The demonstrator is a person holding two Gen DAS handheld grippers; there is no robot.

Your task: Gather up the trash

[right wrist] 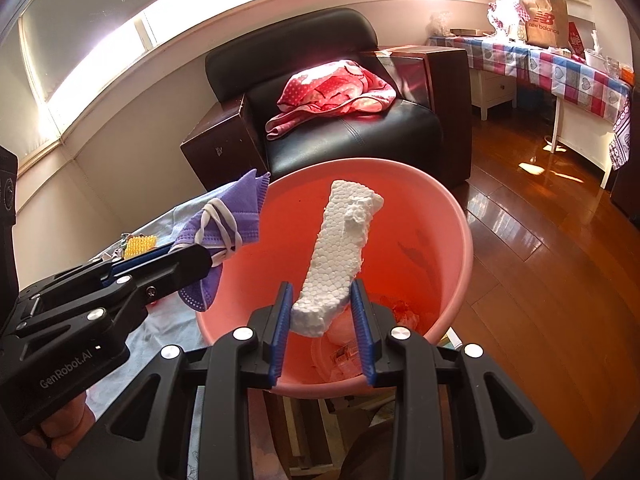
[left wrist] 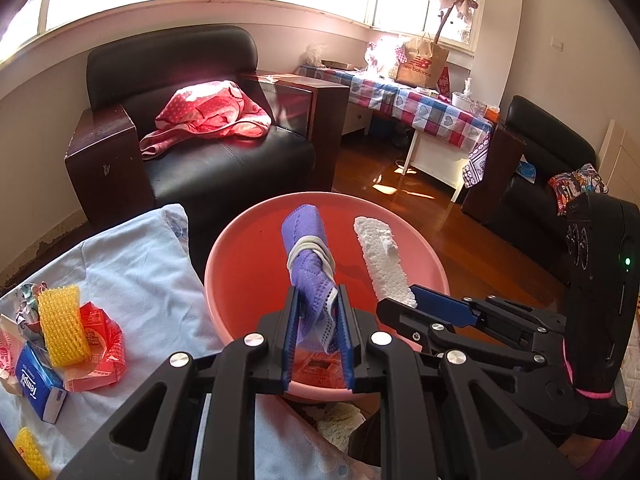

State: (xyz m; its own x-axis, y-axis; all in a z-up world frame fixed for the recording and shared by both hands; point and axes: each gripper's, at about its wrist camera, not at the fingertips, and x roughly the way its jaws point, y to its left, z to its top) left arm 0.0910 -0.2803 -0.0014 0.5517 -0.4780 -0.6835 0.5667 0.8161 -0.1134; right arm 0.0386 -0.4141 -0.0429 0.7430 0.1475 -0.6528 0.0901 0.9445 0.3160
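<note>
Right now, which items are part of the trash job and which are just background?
Job:
- purple mask, held by left gripper
- white foam strip, held by right gripper
- pink basin
- yellow netting, red wrapper, tissue pack

Background:
- black armchair
- pink cloth
- paper bag

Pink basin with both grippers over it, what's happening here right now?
Trash collection is mid-drop. The left gripper clamps a rolled purple face mask and the right gripper clamps a white styrofoam strip, both held above the pink basin. Some wrappers already lie inside. A yellow foam net and red wrapper remain on the bedsheet.
</note>
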